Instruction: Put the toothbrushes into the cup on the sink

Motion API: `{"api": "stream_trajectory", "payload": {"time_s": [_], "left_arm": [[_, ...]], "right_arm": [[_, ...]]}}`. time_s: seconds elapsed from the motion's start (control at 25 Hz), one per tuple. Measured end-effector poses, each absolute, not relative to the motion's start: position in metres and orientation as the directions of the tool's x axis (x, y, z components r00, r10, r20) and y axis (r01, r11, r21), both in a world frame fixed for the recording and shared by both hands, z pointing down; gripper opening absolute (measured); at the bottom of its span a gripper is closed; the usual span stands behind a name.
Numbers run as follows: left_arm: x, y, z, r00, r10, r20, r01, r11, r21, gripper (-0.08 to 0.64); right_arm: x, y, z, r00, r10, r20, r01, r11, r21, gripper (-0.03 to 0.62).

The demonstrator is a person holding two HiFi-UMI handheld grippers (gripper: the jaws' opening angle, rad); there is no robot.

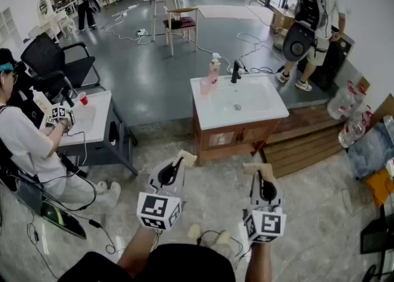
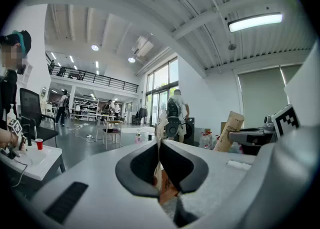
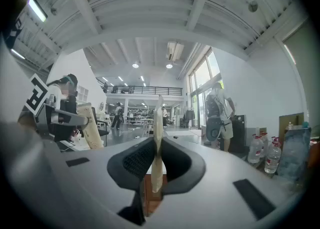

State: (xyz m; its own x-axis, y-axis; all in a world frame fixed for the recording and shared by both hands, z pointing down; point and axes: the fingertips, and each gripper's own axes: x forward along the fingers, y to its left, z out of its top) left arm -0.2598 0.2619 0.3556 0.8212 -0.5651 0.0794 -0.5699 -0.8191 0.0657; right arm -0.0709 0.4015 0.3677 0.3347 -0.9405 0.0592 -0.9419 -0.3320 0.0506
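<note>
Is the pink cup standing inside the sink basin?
No, the cup stands on the sink rim at the back left corner.

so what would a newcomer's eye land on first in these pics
Probably the two grey tools low in the head view: the left hand-held gripper and the right hand-held gripper, both with jaws shut and nothing between them. Ahead of them stands the white sink on a wooden cabinet, with a pale pink plastic cup at its far left corner near a black tap.

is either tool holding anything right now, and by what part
Nothing is held: the left tool and the right tool both have jaws together, empty.
</note>
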Motion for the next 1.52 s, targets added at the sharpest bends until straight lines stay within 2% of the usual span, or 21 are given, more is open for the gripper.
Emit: {"api": "stream_trajectory", "payload": {"time_s": [0.52, 0.8, 1.52], "left_arm": [[-0.264, 0.252, 0.358, 0.832, -0.549, 0.078, -0.554, -0.83, 0.07, 0.009], [-0.253, 0.236, 0.361, 0.836, -0.544, 0.075, -0.549, -0.832, 0.077, 0.009], [-0.149, 0.152, 0.376, 0.791, -0.6, 0.118, -0.61, -0.788, 0.079, 0.009]], "right_arm": [[-0.08, 0.395, 0.367, 0.35, -0.933, 0.086, -0.936, -0.346, 0.06, 0.044], [-0.068, 0.377, 0.367, 0.35, -0.935, 0.056, -0.936, -0.347, 0.056, 0.044], [0.045, 0.276, 0.384, 0.271, -0.96, 0.068, -0.962, -0.271, 0.015, 0.044]]}}
